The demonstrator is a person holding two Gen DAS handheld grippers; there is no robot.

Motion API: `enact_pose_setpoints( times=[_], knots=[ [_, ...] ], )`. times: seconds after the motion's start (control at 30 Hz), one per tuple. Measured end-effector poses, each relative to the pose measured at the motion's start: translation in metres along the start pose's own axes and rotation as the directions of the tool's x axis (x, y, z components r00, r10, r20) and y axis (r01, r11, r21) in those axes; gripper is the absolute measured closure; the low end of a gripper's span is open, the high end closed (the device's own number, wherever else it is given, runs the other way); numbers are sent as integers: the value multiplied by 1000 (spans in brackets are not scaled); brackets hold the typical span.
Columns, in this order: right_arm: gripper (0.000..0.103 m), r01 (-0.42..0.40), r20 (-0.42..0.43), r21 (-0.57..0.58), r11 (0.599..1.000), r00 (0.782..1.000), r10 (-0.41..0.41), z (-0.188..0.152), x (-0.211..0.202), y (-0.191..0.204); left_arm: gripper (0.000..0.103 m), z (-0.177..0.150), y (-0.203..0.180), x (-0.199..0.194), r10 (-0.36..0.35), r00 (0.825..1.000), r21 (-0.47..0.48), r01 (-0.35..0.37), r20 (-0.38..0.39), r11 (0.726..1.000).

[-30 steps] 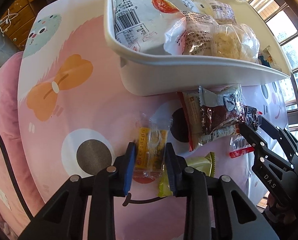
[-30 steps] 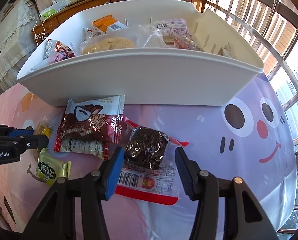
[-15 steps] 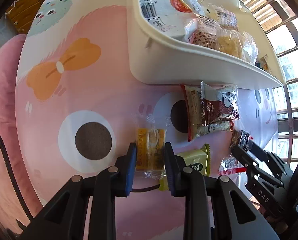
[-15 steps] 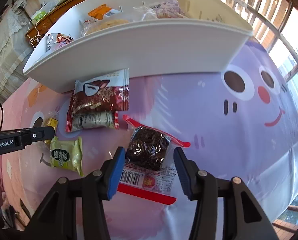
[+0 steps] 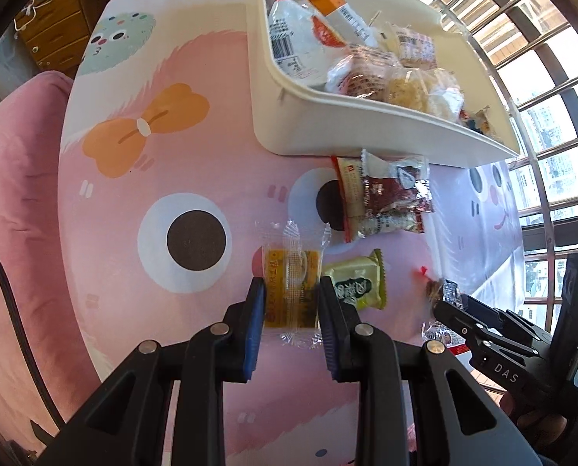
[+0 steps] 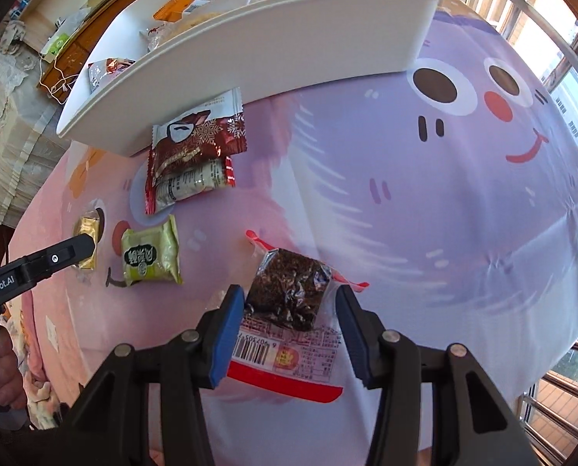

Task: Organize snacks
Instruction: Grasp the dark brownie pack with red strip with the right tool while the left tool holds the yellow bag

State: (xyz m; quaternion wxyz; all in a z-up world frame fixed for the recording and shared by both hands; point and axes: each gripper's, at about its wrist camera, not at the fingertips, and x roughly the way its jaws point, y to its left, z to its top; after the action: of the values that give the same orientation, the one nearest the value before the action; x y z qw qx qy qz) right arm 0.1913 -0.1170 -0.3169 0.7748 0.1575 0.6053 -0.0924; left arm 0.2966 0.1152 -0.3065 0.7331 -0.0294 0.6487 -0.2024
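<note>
My left gripper (image 5: 292,306) is shut on a yellow snack packet (image 5: 292,291) in clear wrap, held just above the cartoon tablecloth. My right gripper (image 6: 290,318) is shut on a dark chocolate cake packet (image 6: 289,295) with a red-edged label, its pads pressing on the wrapper's sides. On the cloth between them lie a green packet (image 6: 151,256) and a red-brown packet (image 6: 195,147), the latter against the wall of the white bin (image 6: 289,50). The bin holds several snack bags. The left wrist view shows the right gripper (image 5: 448,306) at the lower right, and the bin (image 5: 327,132) above.
The round table wears a pink and lilac cartoon tablecloth (image 6: 444,194). A pink cushion (image 5: 13,194) lies past the table's left edge. Window bars (image 5: 541,116) run along the right side. A wooden cabinet (image 5: 48,27) stands at the far left.
Both grippers have drawn back from the bin with their packets. The dark cake packet has left the red-brown packet's side. The yellow packet has come away from the green one.
</note>
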Motion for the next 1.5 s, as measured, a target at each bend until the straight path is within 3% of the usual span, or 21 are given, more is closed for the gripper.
enact_pose_setpoints(
  times=[0.1,0.13,0.17,0.5,0.73,0.83,0.97,1.23,1.5],
  knots=[
    [56,-25,-3,-3,1000,1000,25,-1,-6,-1,78,-5,-14,-7,3,1000,11,-4,17,1000],
    [91,-27,-1,-10,1000,1000,27,0,-8,0,78,-7,-16,-10,6,1000,14,-6,22,1000],
    [101,-47,-9,-16,999,999,47,0,-9,-1,78,-10,-22,-13,8,1000,16,-9,29,1000],
    [102,-157,-56,-94,983,987,152,16,-13,-13,78,-28,-36,-44,55,994,-54,-50,98,997],
    [102,-219,-144,-173,960,970,196,33,-11,-9,78,-34,-46,-53,84,986,-122,-67,142,990],
    [96,-236,-178,-169,957,962,205,33,-6,-8,78,-38,-48,-54,92,985,-130,-73,146,989],
    [68,-224,-212,-141,964,958,192,33,1,-8,78,-42,-49,-58,96,983,-127,-76,154,989],
    [52,-161,-235,-90,983,962,137,32,16,4,78,-44,-40,-64,97,983,-85,-85,156,993],
    [48,-71,-227,-38,997,972,61,24,25,17,78,-43,-21,-67,85,986,-62,-77,146,995]
  ],
)
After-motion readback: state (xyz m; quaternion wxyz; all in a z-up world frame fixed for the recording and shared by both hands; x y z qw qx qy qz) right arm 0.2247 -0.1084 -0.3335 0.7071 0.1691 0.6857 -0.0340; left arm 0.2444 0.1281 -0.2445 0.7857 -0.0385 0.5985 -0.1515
